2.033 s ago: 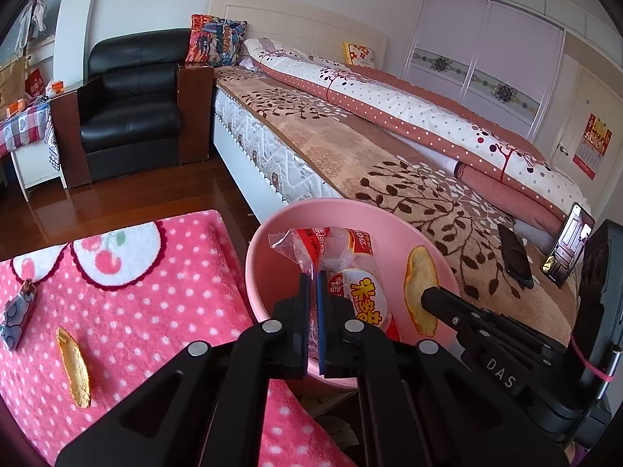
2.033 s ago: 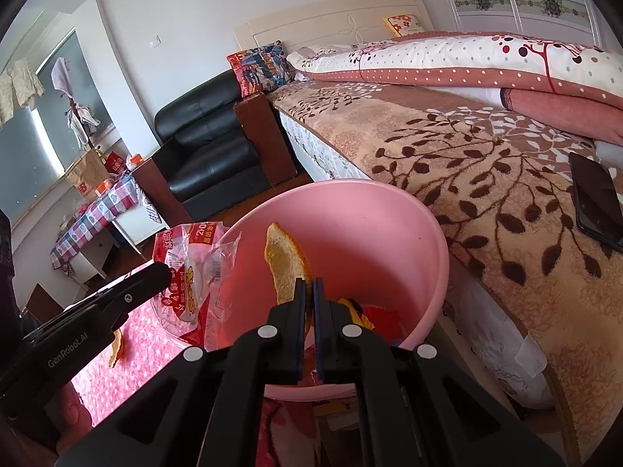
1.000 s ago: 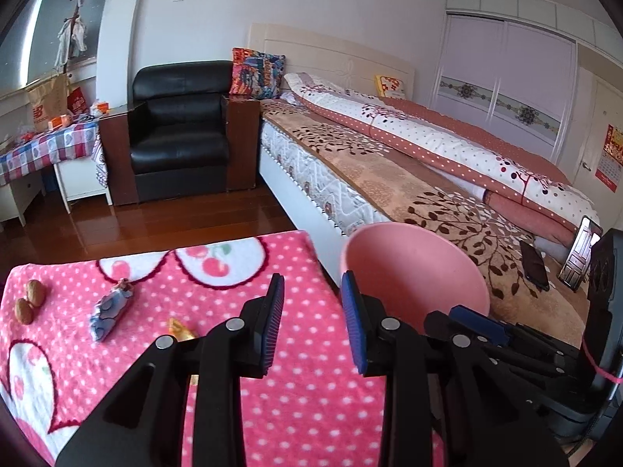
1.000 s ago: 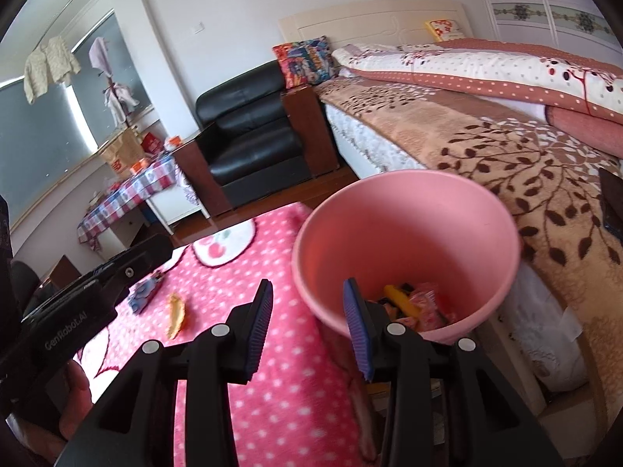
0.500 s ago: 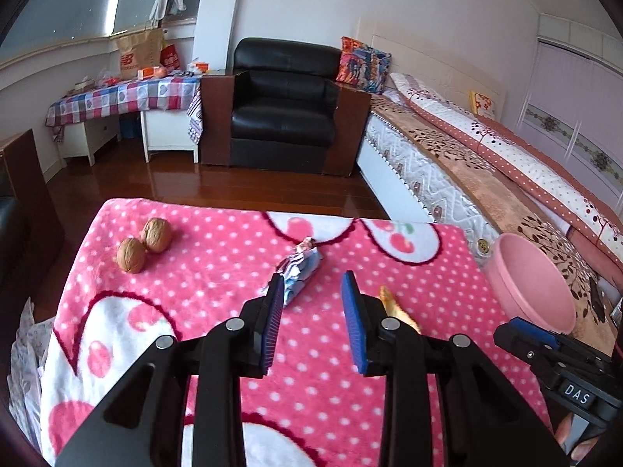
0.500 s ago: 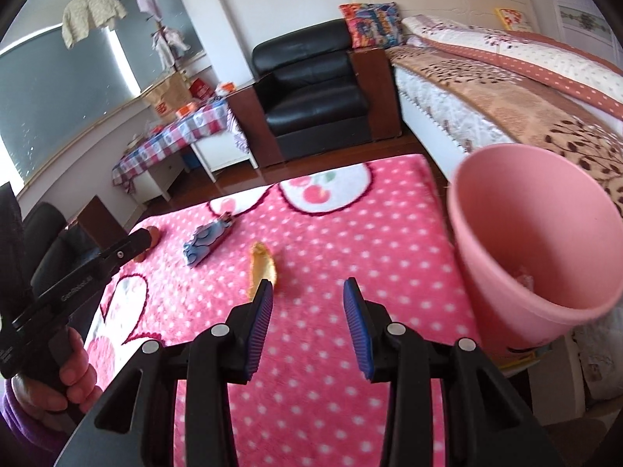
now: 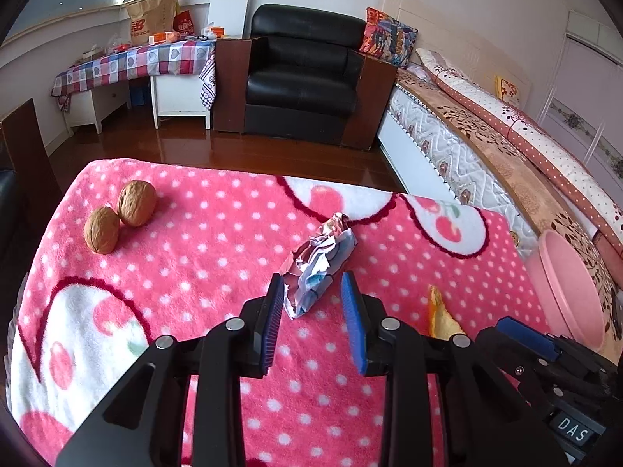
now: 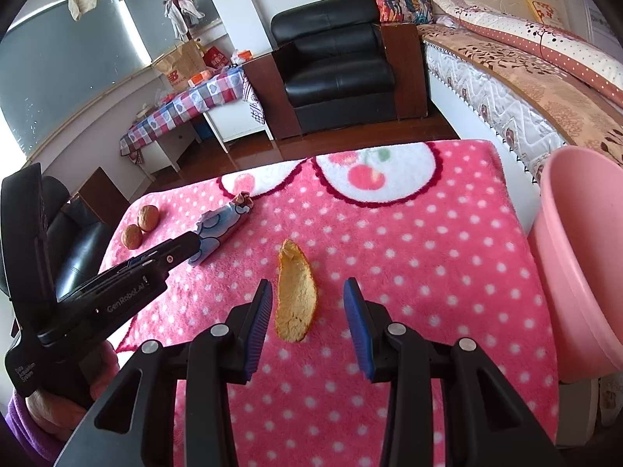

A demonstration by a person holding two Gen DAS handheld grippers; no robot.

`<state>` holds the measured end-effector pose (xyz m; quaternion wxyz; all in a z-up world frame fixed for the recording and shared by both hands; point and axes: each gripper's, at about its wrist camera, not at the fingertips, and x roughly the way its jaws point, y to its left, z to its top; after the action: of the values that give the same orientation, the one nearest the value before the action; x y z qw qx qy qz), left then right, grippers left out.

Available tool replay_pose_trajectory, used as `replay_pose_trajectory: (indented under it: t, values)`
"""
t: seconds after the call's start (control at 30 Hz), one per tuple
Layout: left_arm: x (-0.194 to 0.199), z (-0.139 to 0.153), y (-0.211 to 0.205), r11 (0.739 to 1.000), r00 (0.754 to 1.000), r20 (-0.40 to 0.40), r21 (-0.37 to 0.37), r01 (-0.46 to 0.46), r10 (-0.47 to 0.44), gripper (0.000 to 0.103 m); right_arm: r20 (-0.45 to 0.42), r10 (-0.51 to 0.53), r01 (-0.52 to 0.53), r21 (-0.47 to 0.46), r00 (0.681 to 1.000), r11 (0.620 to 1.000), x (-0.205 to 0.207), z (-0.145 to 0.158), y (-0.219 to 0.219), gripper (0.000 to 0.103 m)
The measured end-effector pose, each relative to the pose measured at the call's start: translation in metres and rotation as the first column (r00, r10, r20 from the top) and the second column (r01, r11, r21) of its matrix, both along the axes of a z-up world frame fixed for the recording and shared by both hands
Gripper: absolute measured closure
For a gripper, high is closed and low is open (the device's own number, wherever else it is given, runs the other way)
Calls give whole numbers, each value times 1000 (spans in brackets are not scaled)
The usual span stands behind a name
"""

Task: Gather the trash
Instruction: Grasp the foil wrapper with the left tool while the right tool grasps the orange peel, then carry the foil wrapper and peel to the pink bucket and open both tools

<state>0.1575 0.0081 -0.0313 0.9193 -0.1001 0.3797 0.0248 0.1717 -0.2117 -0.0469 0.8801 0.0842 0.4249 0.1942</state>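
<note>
**Both grippers spread wide over the last scraps on the pink blanket**

Nearest to me, the left gripper hangs just above the blanket, its blue-padded jaws wide apart with nothing clamped. The near end of the crumpled wrapper lies between the tips of its fingers; whether the pads touch it I cannot tell. The wrapper runs away from the gripper toward the white cherry patch at the blanket's far side.

Beside it, the right gripper is spread just as wide and also empty. The orange peel lies flat on the blanket between its fingers, closer to the left pad, its pointed end aimed away from the gripper. From the right wrist camera the left gripper shows again, its tip resting at the wrapper.

Farther back on the blanket, at its left edge, two walnuts sit touching one another, well apart from the wrapper. Off the blanket's right edge stands the pink bin, near the peel's side and pressed close to the bed.

Beyond the blanket comes dark wooden floor, then a black armchair against the far wall, with a side table under a checked cloth to its left.
</note>
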Motion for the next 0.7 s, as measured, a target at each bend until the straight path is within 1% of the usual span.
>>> replay_pose_trajectory:
  t: [0.07,0.2,0.23,0.27,0.33,0.37,0.43,0.5,0.53,0.7]
  values:
    - [3,-3,1,1000,1000,-2,-2,-11,11,73,-13,0,0,-8,1000,1000,4,-5,2,60]
    - [7,-8,1,1000,1000,-4,-14,-27,27,73,-36,17,-18,-25,999,1000,8,-14,10,60]
    - [9,-9,3,999,1000,-5,-14,-30,30,76,-39,22,-24,-33,999,999,8,-16,13,60]
    - [9,-10,2,999,1000,-9,-17,-30,30,88,-44,29,-31,-41,999,999,8,-18,16,60]
    - [12,-10,1,999,999,-14,-21,-29,29,95,-50,34,-37,-60,998,998,8,-21,21,62]
    - [11,-9,1,999,1000,-10,-21,-28,27,98,-43,31,-34,-69,999,997,8,-21,22,68]
    - [8,-5,0,1000,1000,-1,-20,-21,21,99,-51,39,-42,-70,998,997,8,-22,23,83]
    - [3,0,0,1000,1000,14,-8,-13,13,99,-47,40,-43,-68,998,997,5,-19,22,88]
    - [0,3,0,1000,1000,21,-4,-10,10,100,-43,41,-44,-71,998,997,3,-17,21,100]
    - [-20,22,-1,1000,998,57,22,-9,8,100,-18,43,-44,-57,999,997,-15,-5,14,100]
